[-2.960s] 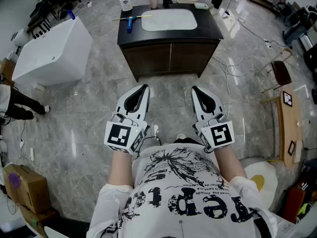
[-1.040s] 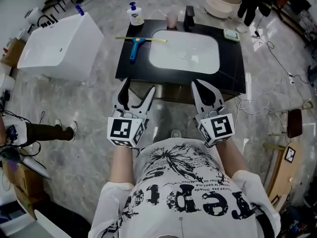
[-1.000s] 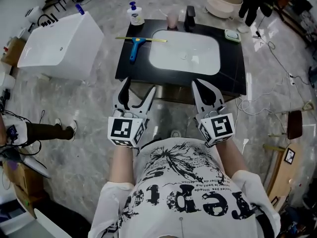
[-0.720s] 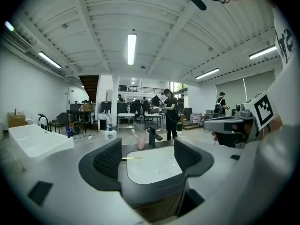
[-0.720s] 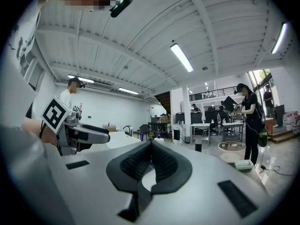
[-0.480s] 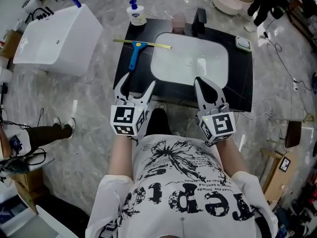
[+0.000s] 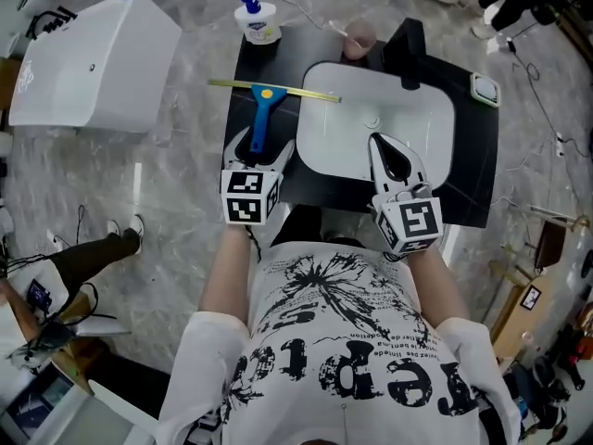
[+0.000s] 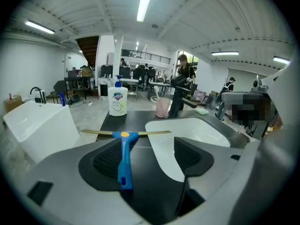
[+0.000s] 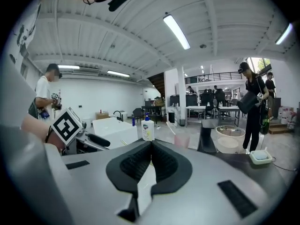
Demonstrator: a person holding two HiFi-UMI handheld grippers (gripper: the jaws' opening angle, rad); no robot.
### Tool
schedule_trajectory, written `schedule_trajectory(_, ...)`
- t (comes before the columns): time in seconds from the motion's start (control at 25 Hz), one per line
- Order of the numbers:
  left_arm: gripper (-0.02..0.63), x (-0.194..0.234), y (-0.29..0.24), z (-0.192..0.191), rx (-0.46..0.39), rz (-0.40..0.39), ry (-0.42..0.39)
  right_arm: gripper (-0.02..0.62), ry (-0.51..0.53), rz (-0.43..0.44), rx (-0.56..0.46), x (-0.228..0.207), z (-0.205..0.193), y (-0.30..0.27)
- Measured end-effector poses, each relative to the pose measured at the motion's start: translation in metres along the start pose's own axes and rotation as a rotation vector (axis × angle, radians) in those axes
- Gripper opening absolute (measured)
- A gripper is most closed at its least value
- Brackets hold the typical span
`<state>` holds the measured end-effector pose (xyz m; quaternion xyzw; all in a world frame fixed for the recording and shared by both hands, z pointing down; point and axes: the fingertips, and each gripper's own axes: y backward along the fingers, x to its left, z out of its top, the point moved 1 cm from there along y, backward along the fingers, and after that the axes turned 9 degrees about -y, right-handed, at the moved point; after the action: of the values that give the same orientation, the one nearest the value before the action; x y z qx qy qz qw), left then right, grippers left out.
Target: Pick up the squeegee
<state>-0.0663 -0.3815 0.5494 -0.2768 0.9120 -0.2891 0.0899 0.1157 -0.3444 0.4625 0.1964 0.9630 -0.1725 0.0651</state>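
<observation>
The squeegee (image 7: 260,111) lies on the black vanity top (image 7: 471,179), left of the white sink (image 7: 338,123). It has a blue handle and a thin yellow blade across its far end. My left gripper (image 7: 263,145) is open just above the counter, its jaws standing either side of the near end of the handle, not touching it. In the left gripper view the squeegee (image 8: 124,157) runs between the jaws of the left gripper (image 8: 147,146), closer to the left one. My right gripper (image 7: 384,145) hovers over the sink, shut and empty; the right gripper view shows the right gripper (image 9: 151,145) with its pads pressed together.
A soap pump bottle (image 7: 258,19), a pink cup (image 7: 359,37) and a black faucet (image 7: 408,41) stand along the counter's far edge, a soap dish (image 7: 484,89) at its right. A white tub (image 7: 93,58) stands left of the vanity. People stand beyond.
The view has closed in on the vanity. Both grippers have moved forward from above the floor to over the counter, the left one reaching the squeegee's handle and the right one reaching the sink.
</observation>
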Motion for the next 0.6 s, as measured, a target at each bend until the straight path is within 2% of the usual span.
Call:
schedule_trajectory(0.24, 0.337, 0.043, -0.062, -0.025, 0.122, -0.035, 0.022, 0.015, -0.027, -0.023, 0.067, -0.008, -0.019, -0.069)
schedule_trajectory(0.44, 0.337, 0.061, -0.099, -0.040, 0.211, -0.063, 0.025, 0.015, -0.040, -0.037, 0.095, -0.012, -0.028, -0.104)
schedule_trajectory(0.6, 0.337, 0.074, -0.119, -0.044, 0.224, -0.058, 0.074, 0.015, -0.044, -0.042, 0.117, -0.016, -0.034, -0.118)
